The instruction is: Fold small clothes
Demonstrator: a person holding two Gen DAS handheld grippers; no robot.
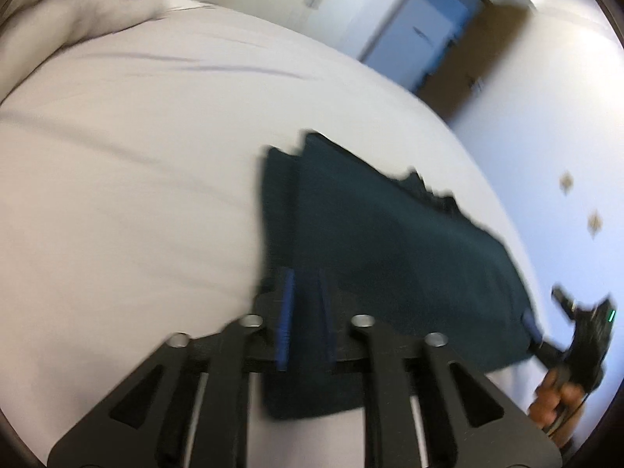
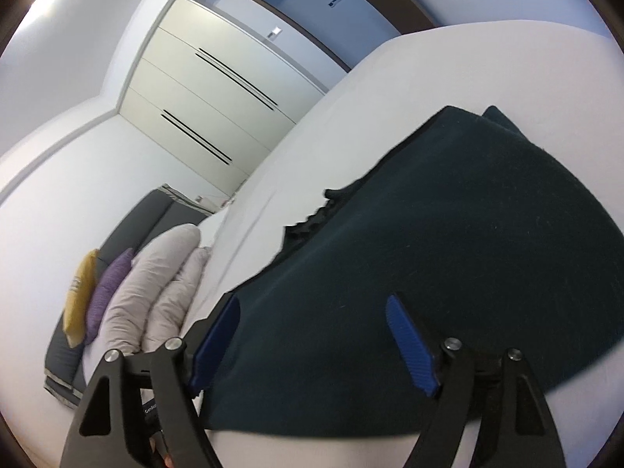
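Note:
A dark teal garment (image 1: 390,241) lies partly folded on the white bed (image 1: 136,175). My left gripper (image 1: 306,284) sits at its near left edge, its blue pads close together with cloth between them. The right gripper shows in the left wrist view (image 1: 530,319) at the garment's right corner, held by a hand. In the right wrist view the same garment (image 2: 448,234) fills the middle, and my right gripper (image 2: 312,304) stands wide open over its near edge, with the cloth lying between the blue pads (image 2: 409,347).
Pillows (image 2: 156,284) and a purple and a yellow cushion (image 2: 82,300) lie at the bed's head. A white wardrobe (image 2: 202,97) and a doorway (image 1: 421,27) stand beyond the bed. The floor (image 1: 565,136) lies to the right of the bed's edge.

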